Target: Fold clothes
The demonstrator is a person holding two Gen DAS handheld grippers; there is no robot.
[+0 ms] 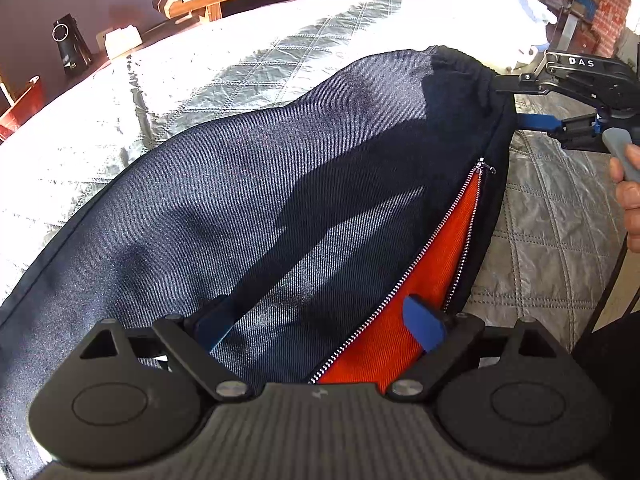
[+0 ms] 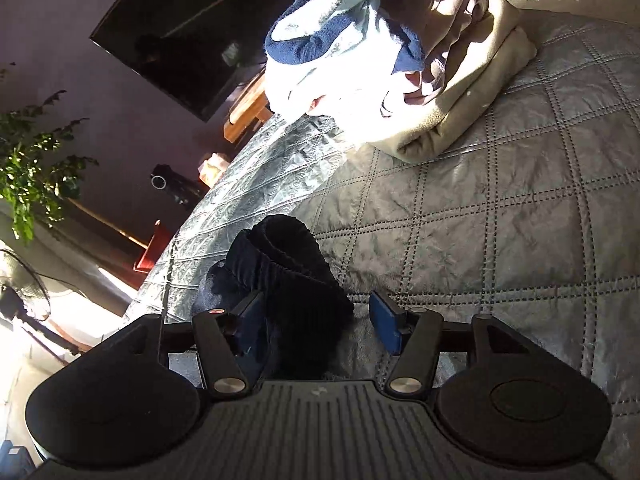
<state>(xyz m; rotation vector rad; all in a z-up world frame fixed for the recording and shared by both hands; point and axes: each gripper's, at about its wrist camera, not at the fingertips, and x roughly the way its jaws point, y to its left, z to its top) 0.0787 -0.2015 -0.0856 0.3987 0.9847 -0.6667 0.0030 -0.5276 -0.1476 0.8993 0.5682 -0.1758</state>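
Left gripper [image 1: 324, 326] fingers are spread, resting over jacket [image 1: 256, 184] flat on bed [image 1: 560, 208]; right gripper [image 2: 316, 320], 2 o'clock, is gaping around ribbed hem [image 2: 288, 264], unpinched. Re-pinch before folding.

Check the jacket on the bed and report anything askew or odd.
The dark jacket lies flat on the quilt, but its zipper gapes open, baring the orange lining. The ribbed cuff is bunched between the right tongs, which stand open. Nothing looks torn or spilled.
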